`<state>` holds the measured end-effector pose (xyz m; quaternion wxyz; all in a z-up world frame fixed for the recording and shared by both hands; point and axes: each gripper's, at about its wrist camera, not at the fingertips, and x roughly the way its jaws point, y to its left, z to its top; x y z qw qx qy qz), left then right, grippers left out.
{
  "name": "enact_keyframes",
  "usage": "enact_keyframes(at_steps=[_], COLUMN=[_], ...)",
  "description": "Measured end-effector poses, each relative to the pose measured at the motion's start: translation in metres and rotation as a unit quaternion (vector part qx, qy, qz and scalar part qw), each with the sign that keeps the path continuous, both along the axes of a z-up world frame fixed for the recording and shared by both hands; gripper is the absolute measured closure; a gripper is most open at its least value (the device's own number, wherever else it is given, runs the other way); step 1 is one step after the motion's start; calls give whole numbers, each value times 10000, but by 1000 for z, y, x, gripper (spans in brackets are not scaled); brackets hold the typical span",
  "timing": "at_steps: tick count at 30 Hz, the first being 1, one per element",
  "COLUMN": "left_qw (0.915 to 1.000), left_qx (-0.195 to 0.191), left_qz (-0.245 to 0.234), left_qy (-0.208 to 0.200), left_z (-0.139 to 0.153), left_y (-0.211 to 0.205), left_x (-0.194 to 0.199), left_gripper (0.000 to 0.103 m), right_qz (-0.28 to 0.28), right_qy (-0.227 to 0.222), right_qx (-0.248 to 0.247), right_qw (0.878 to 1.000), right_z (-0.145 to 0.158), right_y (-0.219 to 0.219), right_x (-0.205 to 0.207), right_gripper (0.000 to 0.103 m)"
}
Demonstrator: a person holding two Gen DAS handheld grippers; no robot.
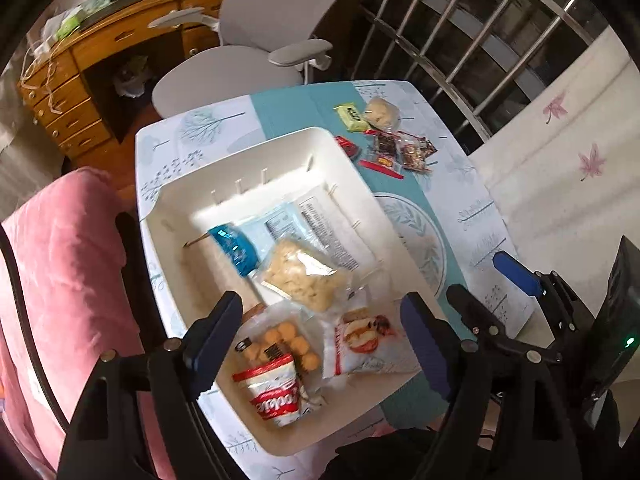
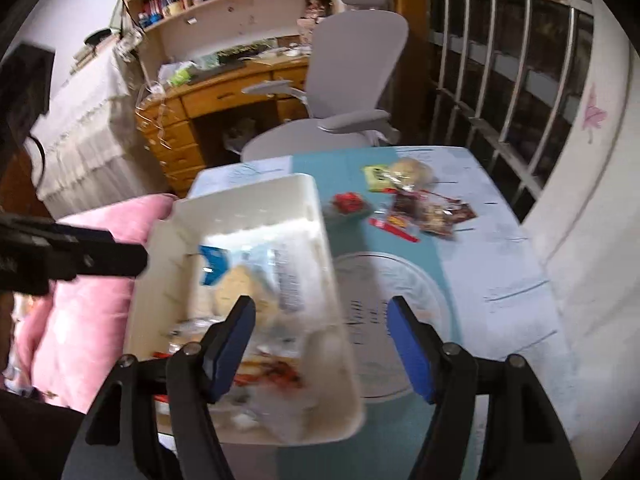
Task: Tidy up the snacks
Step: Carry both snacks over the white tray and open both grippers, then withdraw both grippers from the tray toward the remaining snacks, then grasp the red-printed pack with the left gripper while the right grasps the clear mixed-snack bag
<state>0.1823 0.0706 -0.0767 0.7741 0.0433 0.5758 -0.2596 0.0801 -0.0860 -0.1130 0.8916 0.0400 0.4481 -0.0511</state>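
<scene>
Both black, blue-padded tools gape empty — left gripper (image 1: 320,328), right gripper (image 2: 322,344) — over the white plastic snack bin (image 1: 256,152) on a tree-patterned tablecloth (image 1: 192,128); grey office chair (image 1: 256,52) beyond.

Bin (image 1: 182,200): cream white. Tabletop (image 1: 168,148) cover: white with pale blue tree print and a teal centre band. Cookie pack (image 1: 276,392), lower centre: red and white. Wrapper (image 1: 234,250) in bin: bright blue. Bar (image 1: 351,117), upper right: yellow-green. Cushion (image 1: 68,248), left: pink.
</scene>
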Motion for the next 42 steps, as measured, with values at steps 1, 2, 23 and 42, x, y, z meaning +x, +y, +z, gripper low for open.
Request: enact_keyframes(at_steps=[1, 2, 23, 42], left_qw=[10000, 10000, 9972, 9942], left_qx=[15, 25, 464, 644], left_qz=[-54, -92, -394, -82], left_qy=[-1, -2, 444, 855], left_z=[1, 1, -44, -137], left_y=[-7, -11, -189, -260], left_x=[2, 4, 99, 189], left_gripper=[22, 21, 20, 20], right_qz=[-25, -50, 183, 1], right_qy=[26, 49, -200, -332], right_qx=[-79, -153, -615, -684], right_qw=[10000, 9999, 9977, 9971], right_z=[-1, -2, -52, -125], right_y=[-4, -8, -128, -167], right_x=[0, 0, 61, 136], right_gripper=[31, 31, 30, 31])
